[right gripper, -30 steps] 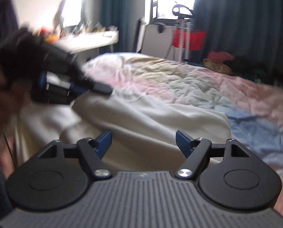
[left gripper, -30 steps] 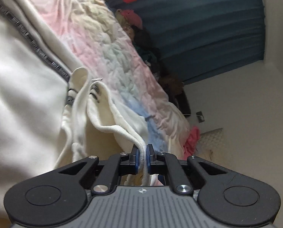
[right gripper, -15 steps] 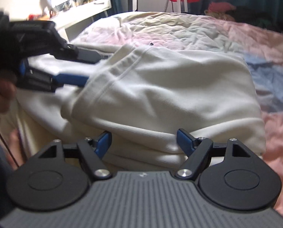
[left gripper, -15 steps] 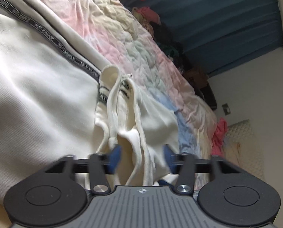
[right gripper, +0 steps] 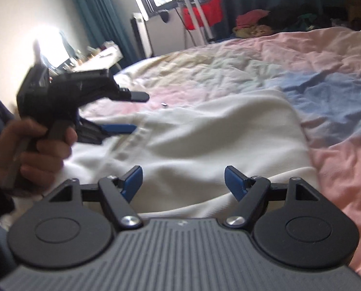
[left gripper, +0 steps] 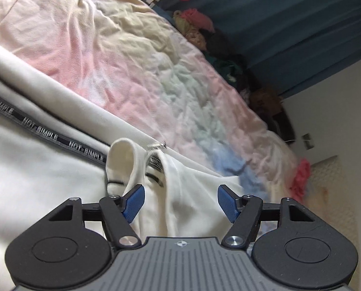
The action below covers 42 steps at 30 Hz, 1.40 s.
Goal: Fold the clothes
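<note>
A cream hooded sweatshirt with a grey "NOT SIMPLE" tape along its zip lies folded on the bed. Its hood and collar folds bunch just in front of my left gripper, which is open and empty above them. In the right wrist view the sweatshirt fills the middle. My right gripper is open and empty over its near edge. The left gripper also shows in the right wrist view, open, held by a hand at the left.
The sweatshirt rests on a pastel patchwork quilt covering the bed. A pile of clothes lies at the far edge under dark blue curtains. A desk and a red item on a rack stand beyond.
My left gripper was shut on the sweatshirt's drawcord; it has opened, let it go and drawn back. The right gripper stayed open and shifted over the sweatshirt.
</note>
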{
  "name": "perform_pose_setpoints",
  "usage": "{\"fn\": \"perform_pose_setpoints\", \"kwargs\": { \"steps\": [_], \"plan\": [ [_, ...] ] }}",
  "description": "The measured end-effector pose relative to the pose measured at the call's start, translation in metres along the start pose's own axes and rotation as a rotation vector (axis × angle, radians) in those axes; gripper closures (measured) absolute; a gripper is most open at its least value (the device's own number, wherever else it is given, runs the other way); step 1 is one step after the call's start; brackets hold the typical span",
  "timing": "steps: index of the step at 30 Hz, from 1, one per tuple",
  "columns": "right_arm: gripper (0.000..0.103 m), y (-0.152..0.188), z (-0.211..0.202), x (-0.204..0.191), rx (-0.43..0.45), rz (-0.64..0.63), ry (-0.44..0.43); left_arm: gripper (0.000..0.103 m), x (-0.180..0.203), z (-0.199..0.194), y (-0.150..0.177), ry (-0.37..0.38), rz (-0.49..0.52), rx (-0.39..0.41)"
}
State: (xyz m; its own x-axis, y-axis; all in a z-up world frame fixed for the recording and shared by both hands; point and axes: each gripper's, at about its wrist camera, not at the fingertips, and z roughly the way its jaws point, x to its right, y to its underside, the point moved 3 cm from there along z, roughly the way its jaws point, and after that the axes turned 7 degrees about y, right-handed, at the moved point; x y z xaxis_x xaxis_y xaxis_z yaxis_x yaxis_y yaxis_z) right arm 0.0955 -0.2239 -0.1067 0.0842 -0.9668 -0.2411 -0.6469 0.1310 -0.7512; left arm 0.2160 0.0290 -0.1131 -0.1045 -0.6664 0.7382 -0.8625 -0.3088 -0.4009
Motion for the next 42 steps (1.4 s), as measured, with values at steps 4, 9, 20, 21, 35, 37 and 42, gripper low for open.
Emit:
{"fn": "perform_pose_setpoints", "kwargs": {
  "steps": [4, 9, 20, 21, 35, 37, 42],
  "plan": [
    [0.027, 0.002, 0.021, 0.005, -0.017, -0.043, 0.067, 0.052, -0.001, 0.029, -0.012, -0.037, 0.056, -0.062],
    [0.027, -0.001, 0.031, 0.003, 0.022, -0.090, 0.078, 0.092, 0.000, 0.040, -0.018, -0.103, 0.145, -0.089],
    [0.028, 0.003, 0.037, 0.009, 0.055, -0.074, 0.111, 0.098, 0.033, 0.017, -0.009, -0.257, 0.364, 0.098],
    [0.028, 0.004, 0.038, 0.008, 0.055, -0.085, 0.119, 0.097, 0.027, 0.020, -0.005, -0.268, 0.366, 0.092],
    [0.027, 0.000, 0.004, -0.007, 0.112, -0.101, 0.139, 0.049, 0.059, -0.047, 0.057, -0.327, 0.570, 0.215],
    [0.027, 0.000, -0.010, -0.012, 0.136, -0.099, 0.136, 0.049, 0.060, -0.064, 0.078, -0.347, 0.568, 0.222],
    [0.027, 0.003, -0.039, -0.026, 0.178, -0.117, 0.136, 0.038, 0.059, -0.107, 0.123, -0.400, 0.535, 0.272]
  ]
}}
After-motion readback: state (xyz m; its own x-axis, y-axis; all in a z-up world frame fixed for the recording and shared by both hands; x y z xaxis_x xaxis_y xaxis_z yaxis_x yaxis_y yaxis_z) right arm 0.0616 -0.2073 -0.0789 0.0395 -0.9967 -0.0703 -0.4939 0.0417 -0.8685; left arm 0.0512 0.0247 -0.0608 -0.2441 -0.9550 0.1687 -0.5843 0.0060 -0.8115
